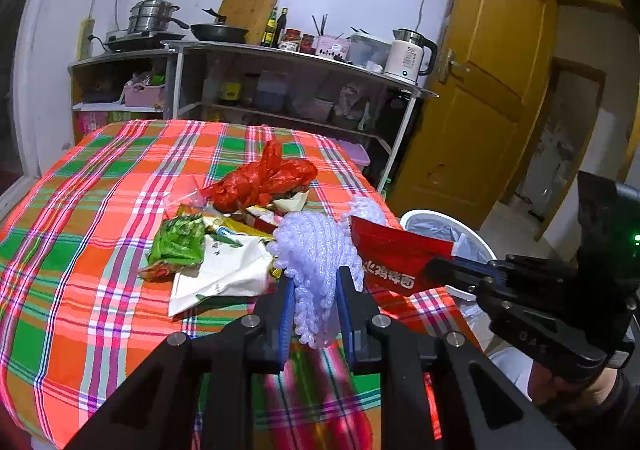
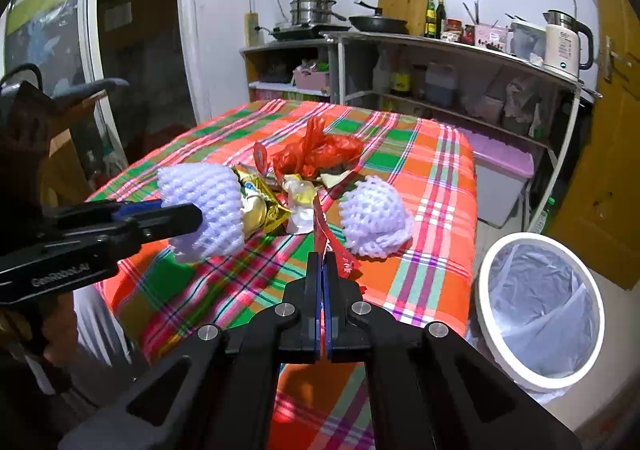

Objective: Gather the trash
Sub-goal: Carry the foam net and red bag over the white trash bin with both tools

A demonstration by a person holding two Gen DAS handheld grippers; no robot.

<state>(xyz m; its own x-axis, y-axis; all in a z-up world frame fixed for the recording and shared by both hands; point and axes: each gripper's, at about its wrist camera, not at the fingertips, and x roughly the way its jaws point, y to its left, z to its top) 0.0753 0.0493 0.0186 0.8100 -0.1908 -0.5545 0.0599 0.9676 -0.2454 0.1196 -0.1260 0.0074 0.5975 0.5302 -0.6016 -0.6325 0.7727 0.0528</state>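
Left gripper [image 1: 314, 282] clamped on white foam net [image 1: 316, 250], lifted above table [image 1: 100, 250] near its right edge. Right gripper [image 2: 323, 262] pinched shut on red wrapper [image 1: 396, 262], also off the cloth. Lined bin [image 2: 540, 314] beside table's right edge. Remaining litter mid-table.

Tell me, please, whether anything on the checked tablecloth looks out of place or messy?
Yes: wrappers, a red plastic bag and a foam net lie heaped mid-table, though the lined bin beside it looks empty.
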